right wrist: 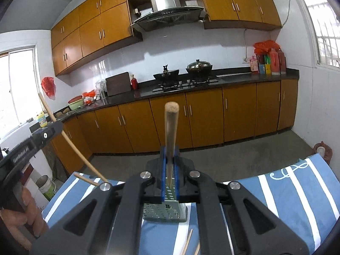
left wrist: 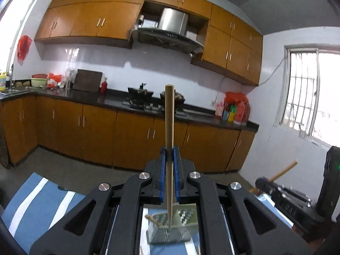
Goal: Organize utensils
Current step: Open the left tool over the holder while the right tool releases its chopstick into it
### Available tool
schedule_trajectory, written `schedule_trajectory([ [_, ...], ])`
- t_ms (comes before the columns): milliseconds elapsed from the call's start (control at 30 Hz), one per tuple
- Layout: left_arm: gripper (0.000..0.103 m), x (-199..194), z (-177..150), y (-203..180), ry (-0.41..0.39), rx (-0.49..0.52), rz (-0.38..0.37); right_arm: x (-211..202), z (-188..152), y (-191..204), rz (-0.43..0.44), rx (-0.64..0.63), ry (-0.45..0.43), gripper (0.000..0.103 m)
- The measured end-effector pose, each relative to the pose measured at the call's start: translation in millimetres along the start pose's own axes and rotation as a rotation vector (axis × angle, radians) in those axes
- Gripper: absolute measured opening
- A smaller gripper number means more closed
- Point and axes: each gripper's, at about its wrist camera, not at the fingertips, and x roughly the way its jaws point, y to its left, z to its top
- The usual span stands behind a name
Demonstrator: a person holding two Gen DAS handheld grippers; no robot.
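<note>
In the left wrist view my left gripper (left wrist: 169,149) is shut on a wooden chopstick (left wrist: 169,116) that stands upright, its thin tip reaching down to a grey perforated utensil holder (left wrist: 184,233). A short wooden piece (left wrist: 151,218) lies at the holder's rim. My right gripper (right wrist: 169,149) is likewise shut on an upright chopstick (right wrist: 171,125), with its tip just above the same holder (right wrist: 155,212). Each view shows the other gripper off to the side: the right one (left wrist: 261,183) with its chopstick (left wrist: 283,171), the left one (right wrist: 44,135) with its chopstick (right wrist: 72,146).
The holder stands on a table under a blue-and-white striped cloth (right wrist: 286,191). Two loose chopsticks (right wrist: 188,242) lie on the cloth at the near edge, another (right wrist: 86,178) at the left. Behind are orange kitchen cabinets (right wrist: 201,119), a dark counter, and a bucket (right wrist: 45,186) on the floor.
</note>
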Motion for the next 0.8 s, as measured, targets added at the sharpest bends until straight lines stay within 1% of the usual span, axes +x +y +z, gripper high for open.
schedule_trajectory([
  [100,0.007,1,3,1,-0.042,-0.024,0.004,7,-2,0,-0.003,-0.014,0.004,0.008],
  [167,0.007,-2,11,2,-0.078,-0.044,0.005,7,-3,1,-0.004,-0.017,0.003,0.008],
  [267,0.007,-1,19,-1,-0.106,-0.04,0.01,9,-3,0,-0.004,-0.017,0.001,0.008],
  [333,0.007,4,18,-2,-0.101,-0.031,0.016,10,-3,0,-0.003,-0.015,0.005,0.008],
  [433,0.007,13,3,-3,-0.085,-0.018,0.028,16,-7,-1,-0.004,-0.015,0.021,0.008],
  [533,0.007,23,-12,-1,-0.065,-0.029,0.034,22,-12,1,-0.002,-0.022,0.041,0.008],
  [800,0.007,37,-35,-2,-0.028,-0.012,0.035,20,-13,8,0.014,-0.039,0.029,0.008],
])
